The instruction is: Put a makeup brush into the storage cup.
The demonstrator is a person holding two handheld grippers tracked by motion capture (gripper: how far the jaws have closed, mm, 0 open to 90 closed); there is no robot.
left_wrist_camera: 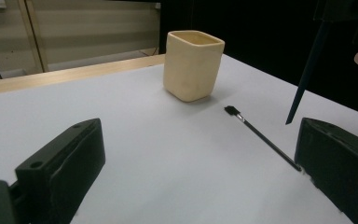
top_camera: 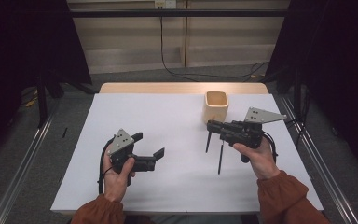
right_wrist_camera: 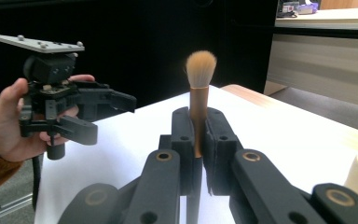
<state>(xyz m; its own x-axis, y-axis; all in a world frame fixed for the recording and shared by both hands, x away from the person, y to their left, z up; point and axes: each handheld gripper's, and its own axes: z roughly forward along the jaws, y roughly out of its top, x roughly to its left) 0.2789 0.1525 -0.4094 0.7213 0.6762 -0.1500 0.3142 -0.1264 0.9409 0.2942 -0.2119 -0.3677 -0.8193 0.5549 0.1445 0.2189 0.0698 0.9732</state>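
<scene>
My right gripper (right_wrist_camera: 198, 135) is shut on a makeup brush (right_wrist_camera: 200, 70) with tan bristles and a copper ferrule, which stands up between the pads. From above, that right gripper (top_camera: 213, 127) hovers over the table's right side, and the brush's dark handle (top_camera: 208, 142) hangs down from it. A second, thin black brush (top_camera: 220, 158) lies flat on the white table; its small head (left_wrist_camera: 231, 110) points toward the cream cup (left_wrist_camera: 193, 65). My left gripper (top_camera: 149, 144) is open at the left with nothing between its jaws, aimed toward the cup (top_camera: 216, 105).
The white table top (top_camera: 168, 116) has a wooden strip along its far edge. Dark curtains and stand legs flank both sides, with metal rails on the floor. A cable trails along the back wall.
</scene>
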